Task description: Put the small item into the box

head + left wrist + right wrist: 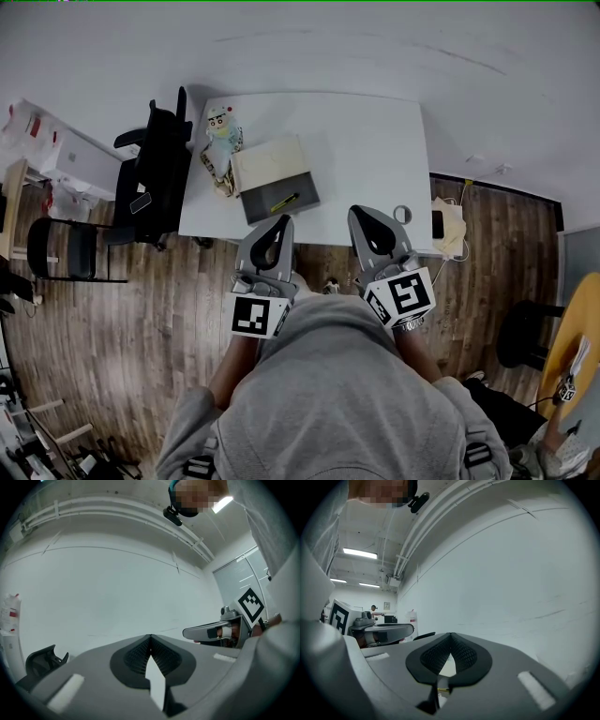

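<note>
White table (375,155) shows open surface right of the box (270,167).

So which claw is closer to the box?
The left claw, its tip just before the box's near corner; the right claw sits further right, facing bare table.

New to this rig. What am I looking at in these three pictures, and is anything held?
No robot: a person holds a left gripper and right gripper, each with a marker cube. The head view looks down from the person's head; the other two look along each gripper's fingers. On the white table: an open box with a small yellow item inside, a toy figure beside it, a tape roll. Both grippers are shut and empty.
</note>
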Tool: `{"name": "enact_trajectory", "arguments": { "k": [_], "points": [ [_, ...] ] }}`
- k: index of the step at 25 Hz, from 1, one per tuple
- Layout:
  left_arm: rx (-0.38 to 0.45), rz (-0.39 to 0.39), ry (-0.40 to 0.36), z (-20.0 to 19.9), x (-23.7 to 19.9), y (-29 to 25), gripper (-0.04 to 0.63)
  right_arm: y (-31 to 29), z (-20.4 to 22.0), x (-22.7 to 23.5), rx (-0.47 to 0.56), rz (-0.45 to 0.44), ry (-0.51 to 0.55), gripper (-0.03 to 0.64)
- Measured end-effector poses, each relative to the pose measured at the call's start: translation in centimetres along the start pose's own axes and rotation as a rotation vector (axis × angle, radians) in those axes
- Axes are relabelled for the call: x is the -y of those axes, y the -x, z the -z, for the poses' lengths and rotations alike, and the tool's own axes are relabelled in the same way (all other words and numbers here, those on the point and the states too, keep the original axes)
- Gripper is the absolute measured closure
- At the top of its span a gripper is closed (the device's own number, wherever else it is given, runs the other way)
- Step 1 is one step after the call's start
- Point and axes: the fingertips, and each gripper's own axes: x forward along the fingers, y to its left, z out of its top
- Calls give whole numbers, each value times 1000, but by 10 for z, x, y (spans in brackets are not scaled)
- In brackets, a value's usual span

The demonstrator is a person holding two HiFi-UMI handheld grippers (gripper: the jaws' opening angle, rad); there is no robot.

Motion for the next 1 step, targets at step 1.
{"name": "enact_trajectory", "arguments": {
  "k": [1],
  "points": [
    [-1,-1,0,0,-1,-1,592,-1,0,0,-2,-1,1,601]
  ]
}}
